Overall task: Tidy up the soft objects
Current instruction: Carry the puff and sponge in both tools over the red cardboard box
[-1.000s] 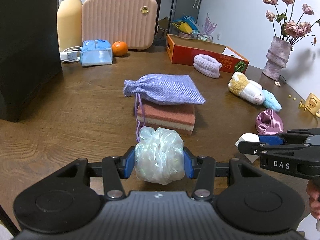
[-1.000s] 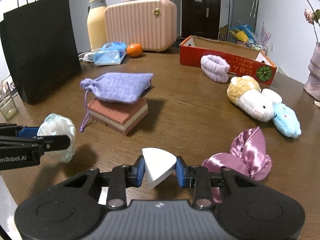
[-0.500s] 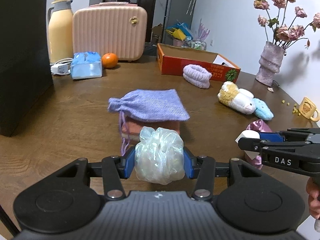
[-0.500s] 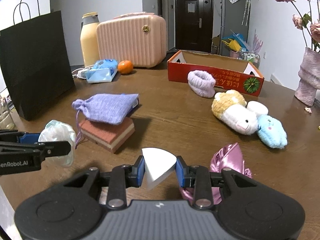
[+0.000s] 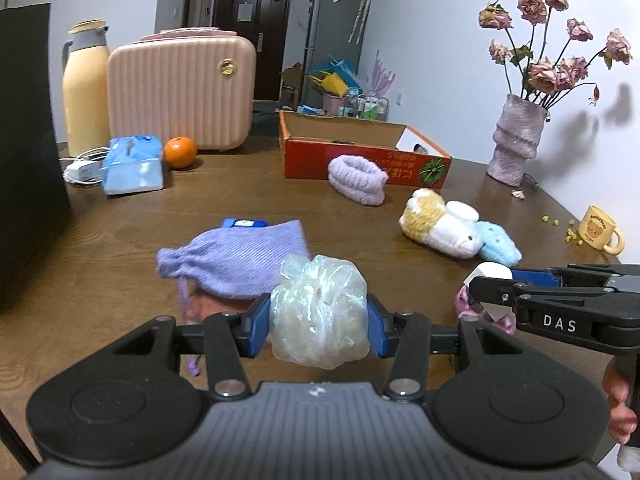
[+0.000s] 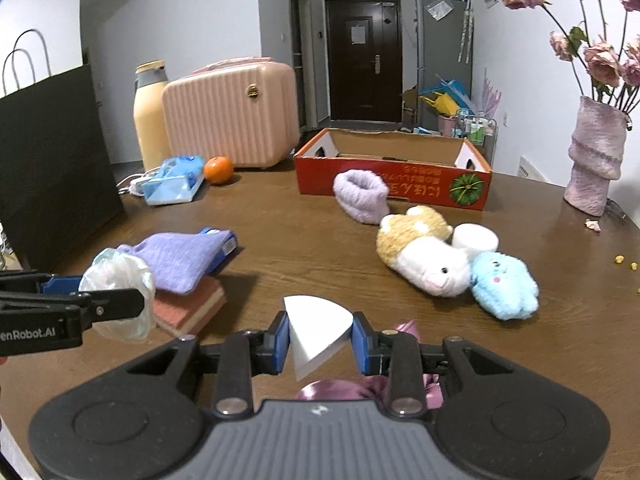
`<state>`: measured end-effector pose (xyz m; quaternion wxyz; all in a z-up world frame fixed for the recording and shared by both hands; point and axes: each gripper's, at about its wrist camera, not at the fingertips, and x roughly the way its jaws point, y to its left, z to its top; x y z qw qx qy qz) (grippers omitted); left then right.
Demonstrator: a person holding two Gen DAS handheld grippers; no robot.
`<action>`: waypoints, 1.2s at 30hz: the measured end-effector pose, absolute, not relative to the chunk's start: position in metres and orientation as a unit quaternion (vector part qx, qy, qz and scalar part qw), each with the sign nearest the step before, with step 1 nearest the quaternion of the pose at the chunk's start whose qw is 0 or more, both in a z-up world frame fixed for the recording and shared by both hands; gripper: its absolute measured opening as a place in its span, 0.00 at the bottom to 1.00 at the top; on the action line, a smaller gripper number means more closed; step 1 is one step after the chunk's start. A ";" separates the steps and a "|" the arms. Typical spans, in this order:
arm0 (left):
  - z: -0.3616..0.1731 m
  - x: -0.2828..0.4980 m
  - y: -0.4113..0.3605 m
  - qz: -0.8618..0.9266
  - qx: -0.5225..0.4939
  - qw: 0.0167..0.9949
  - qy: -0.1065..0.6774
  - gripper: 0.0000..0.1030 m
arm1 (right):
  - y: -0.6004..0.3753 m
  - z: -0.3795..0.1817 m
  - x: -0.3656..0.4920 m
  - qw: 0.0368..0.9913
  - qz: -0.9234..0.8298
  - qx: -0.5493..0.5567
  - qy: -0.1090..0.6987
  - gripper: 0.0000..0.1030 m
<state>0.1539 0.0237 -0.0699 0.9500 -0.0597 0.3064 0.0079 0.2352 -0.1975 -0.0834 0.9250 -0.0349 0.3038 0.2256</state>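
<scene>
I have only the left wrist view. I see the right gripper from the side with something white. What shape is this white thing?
Observer: In the right wrist view the white piece is a wedge, round at the top and pointed at the bottom, pinched between both pads of the right gripper.
Operator: And under that gripper, what lies there? I see only a bit of purple.
Observer: A shiny pink satin item lies on the table, mostly hidden behind the gripper body.
Operator: Is the red box empty?
Observer: The right wrist view looks deeper into the red box; only bare cardboard walls show, but the floor stays hidden.
</scene>
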 end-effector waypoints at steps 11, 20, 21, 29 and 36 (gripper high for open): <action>-0.067 0.192 0.002 -0.010 -0.071 0.953 0.293 0.48 | -0.218 -0.079 0.264 0.935 0.212 -0.015 0.283 0.31; -0.062 0.220 -0.013 -0.017 -0.077 0.960 0.268 0.48 | -0.228 -0.072 0.296 0.945 0.194 0.000 0.264 0.31; -0.061 0.223 -0.013 -0.016 -0.080 0.961 0.266 0.48 | -0.229 -0.071 0.299 0.946 0.193 0.003 0.262 0.31; -0.052 0.253 -0.022 -0.012 -0.097 0.965 0.244 0.48 | -0.240 -0.061 0.328 0.954 0.181 0.021 0.237 0.31; -0.048 0.281 -0.031 -0.002 -0.109 0.967 0.228 0.48 | -0.247 -0.052 0.357 0.960 0.173 0.035 0.216 0.31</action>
